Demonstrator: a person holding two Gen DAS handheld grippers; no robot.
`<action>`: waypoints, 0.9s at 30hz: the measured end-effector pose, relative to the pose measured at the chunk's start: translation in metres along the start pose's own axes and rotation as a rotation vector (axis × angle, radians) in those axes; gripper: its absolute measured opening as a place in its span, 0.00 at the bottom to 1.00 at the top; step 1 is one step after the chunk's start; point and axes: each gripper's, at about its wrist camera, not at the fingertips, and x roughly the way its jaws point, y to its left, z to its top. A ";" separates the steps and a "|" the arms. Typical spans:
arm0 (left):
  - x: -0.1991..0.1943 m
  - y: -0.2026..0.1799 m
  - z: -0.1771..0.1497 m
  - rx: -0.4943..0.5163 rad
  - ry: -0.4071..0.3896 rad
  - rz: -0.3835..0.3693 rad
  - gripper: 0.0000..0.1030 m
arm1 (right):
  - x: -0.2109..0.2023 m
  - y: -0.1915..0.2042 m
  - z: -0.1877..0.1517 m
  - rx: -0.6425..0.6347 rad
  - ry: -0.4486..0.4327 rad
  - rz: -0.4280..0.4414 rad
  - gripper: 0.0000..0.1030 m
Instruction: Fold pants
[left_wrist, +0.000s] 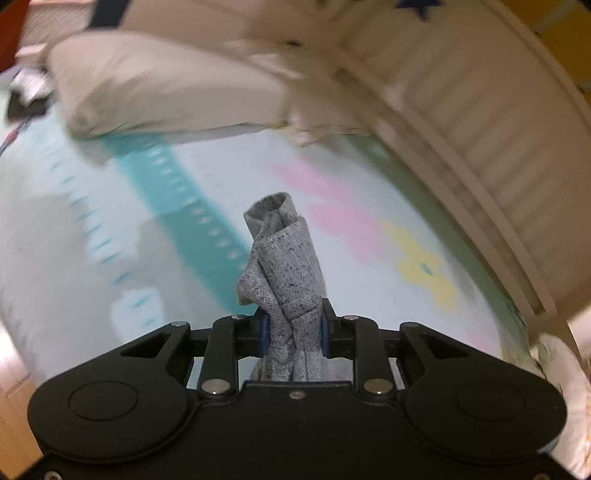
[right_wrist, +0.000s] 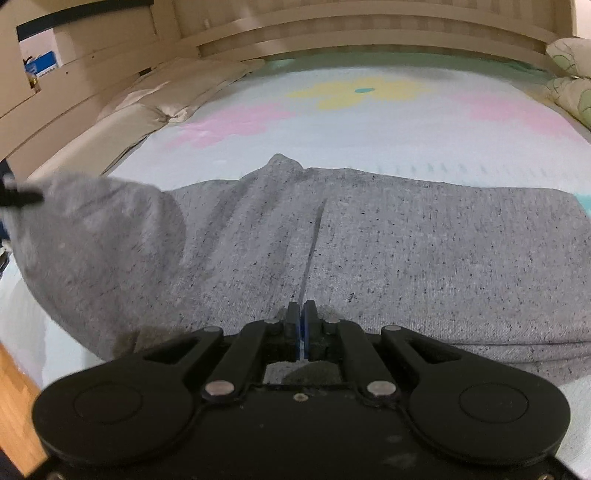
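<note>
The left gripper (left_wrist: 294, 328) is clamped on a bunched end of the grey pants (right_wrist: 369, 251), lifted off the bed (right_wrist: 369, 122). The right gripper (right_wrist: 302, 325) is pinched closed at the near edge. Carry the lifted end across evenly, keeping the edges aligned.

Our left gripper (left_wrist: 294, 325) is clamped on a bunched fold of the grey pants (left_wrist: 282, 266), its blue pads pressing the cloth from both sides, and it points down at a slant, raised off the bed. Our right gripper (right_wrist: 303, 325) tilts more steeply toward the pants (right_wrist: 369, 251), its jaws drawn together, fingertips at the near edge of the cloth.
</note>
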 end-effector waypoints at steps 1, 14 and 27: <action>-0.004 -0.010 -0.001 0.024 -0.005 -0.019 0.30 | -0.001 -0.002 0.001 0.013 0.005 0.010 0.04; -0.012 -0.165 -0.045 0.301 0.105 -0.333 0.29 | -0.001 -0.041 -0.015 0.199 0.021 0.175 0.00; 0.084 -0.271 -0.165 0.473 0.785 -0.488 0.26 | -0.039 -0.059 -0.056 0.278 -0.060 0.158 0.00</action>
